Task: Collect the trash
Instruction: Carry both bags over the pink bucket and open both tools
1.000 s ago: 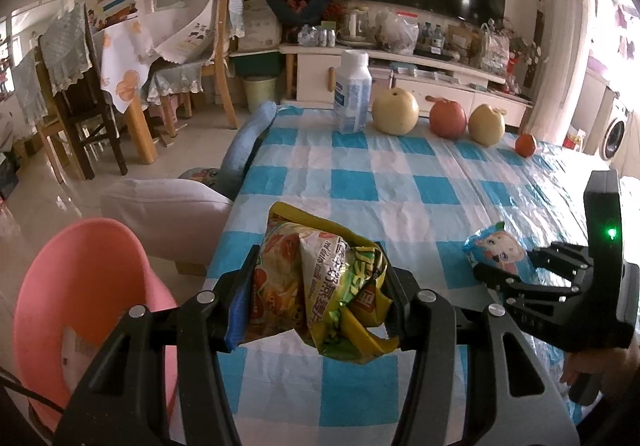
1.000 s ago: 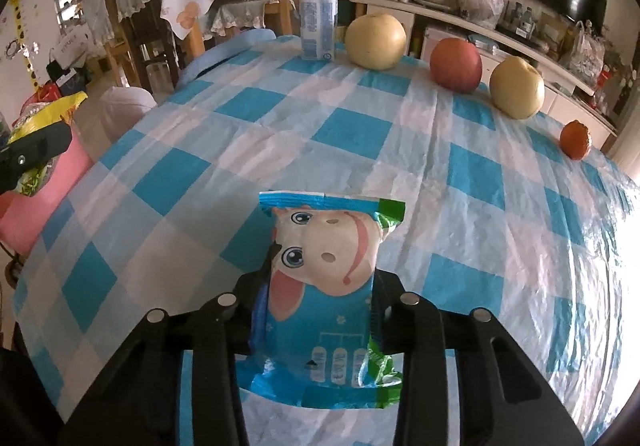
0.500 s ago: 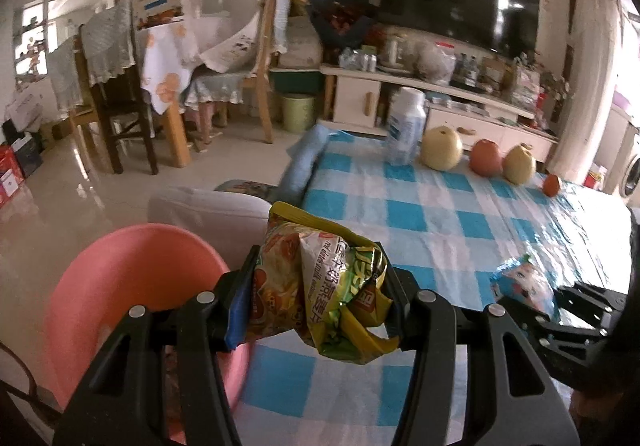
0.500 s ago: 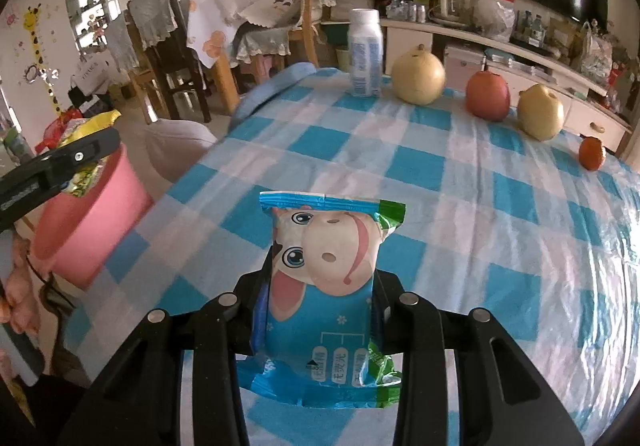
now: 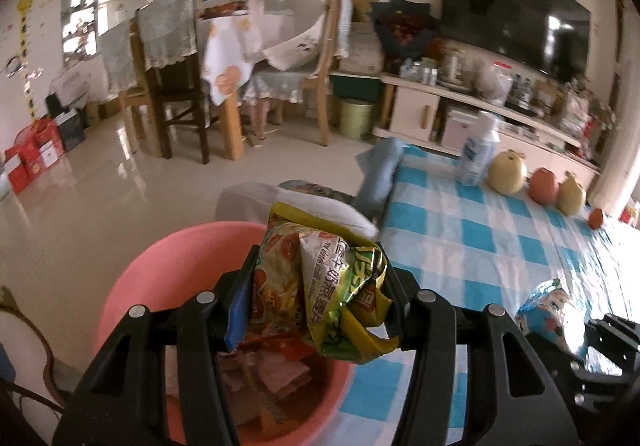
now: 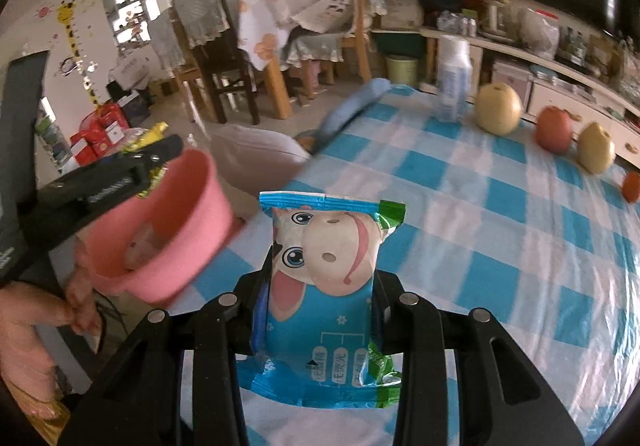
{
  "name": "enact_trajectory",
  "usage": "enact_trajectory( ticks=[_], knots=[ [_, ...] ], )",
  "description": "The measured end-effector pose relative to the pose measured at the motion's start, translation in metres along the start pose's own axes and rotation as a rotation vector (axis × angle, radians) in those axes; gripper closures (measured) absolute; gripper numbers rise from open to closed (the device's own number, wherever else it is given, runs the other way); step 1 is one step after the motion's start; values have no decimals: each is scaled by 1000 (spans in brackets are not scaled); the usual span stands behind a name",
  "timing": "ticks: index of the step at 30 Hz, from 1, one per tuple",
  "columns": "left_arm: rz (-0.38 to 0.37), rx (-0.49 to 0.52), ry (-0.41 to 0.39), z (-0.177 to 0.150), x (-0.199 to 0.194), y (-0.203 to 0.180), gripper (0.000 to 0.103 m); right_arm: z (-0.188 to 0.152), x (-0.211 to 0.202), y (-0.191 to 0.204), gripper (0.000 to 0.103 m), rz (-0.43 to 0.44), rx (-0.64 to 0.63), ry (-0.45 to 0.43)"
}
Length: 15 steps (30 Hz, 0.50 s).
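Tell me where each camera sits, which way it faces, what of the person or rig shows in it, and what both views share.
Left wrist: sits on the left gripper, looking forward and down over the yellow wrapper it grips, with the pink bin beneath; the right gripper shows at lower right.
Right wrist: sits on the right gripper, facing the checked table past the blue packet it grips; the left gripper and a hand show at left.
Shared: bin, table, bottle, fruit row, both wrappers.

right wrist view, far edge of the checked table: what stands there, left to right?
White plastic bottle with blue label → large yellow round pear → red apple → smaller yellow pear → small orange fruit.
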State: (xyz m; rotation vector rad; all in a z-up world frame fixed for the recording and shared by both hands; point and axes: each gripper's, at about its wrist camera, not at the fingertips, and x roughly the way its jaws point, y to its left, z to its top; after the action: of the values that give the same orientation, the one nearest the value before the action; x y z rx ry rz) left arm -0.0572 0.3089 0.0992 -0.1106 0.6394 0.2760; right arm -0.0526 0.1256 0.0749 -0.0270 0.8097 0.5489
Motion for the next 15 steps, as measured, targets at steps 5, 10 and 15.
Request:
enact_trajectory(
  ticks=[5,10,15],
  knots=[
    [68,-71,20,2,5,30,48,13,9,32,64,48,-35,0],
    [127,-152,57,2,10,62,48,23,22,62,64,92,-64,11],
    [163,-198,73,0,12,82,48,32,35,87,64,126,-94,17]
  ],
)
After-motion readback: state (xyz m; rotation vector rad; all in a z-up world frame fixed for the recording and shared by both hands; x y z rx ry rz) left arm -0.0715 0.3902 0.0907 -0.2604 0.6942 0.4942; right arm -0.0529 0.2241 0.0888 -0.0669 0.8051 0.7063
